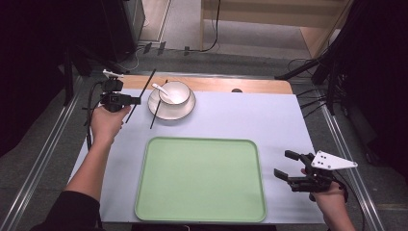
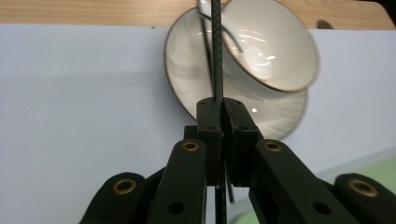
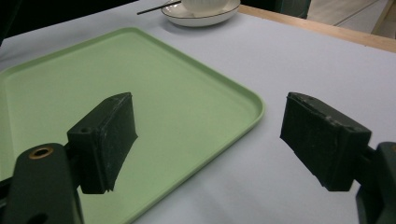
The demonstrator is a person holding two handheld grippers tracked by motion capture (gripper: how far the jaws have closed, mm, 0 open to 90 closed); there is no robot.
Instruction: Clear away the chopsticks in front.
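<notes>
My left gripper (image 1: 136, 100) (image 2: 222, 105) is shut on a thin black chopstick (image 1: 146, 84) (image 2: 217, 56), held slanted just left of the plate. A second black chopstick (image 1: 154, 118) (image 2: 206, 44) lies across the left side of the white plate (image 1: 171, 113) (image 2: 187, 70), its near end on the table. A white bowl (image 1: 175, 91) (image 2: 275, 51) stands on the plate with a white spoon (image 1: 160, 89) in it. My right gripper (image 1: 284, 163) (image 3: 212, 135) is open and holds nothing, just right of the green tray (image 1: 199, 140) (image 3: 252, 100).
A pale sheet (image 1: 240, 115) covers the wooden table, whose far edge (image 1: 216, 84) is bare wood. Dark stands and cables flank both sides of the table.
</notes>
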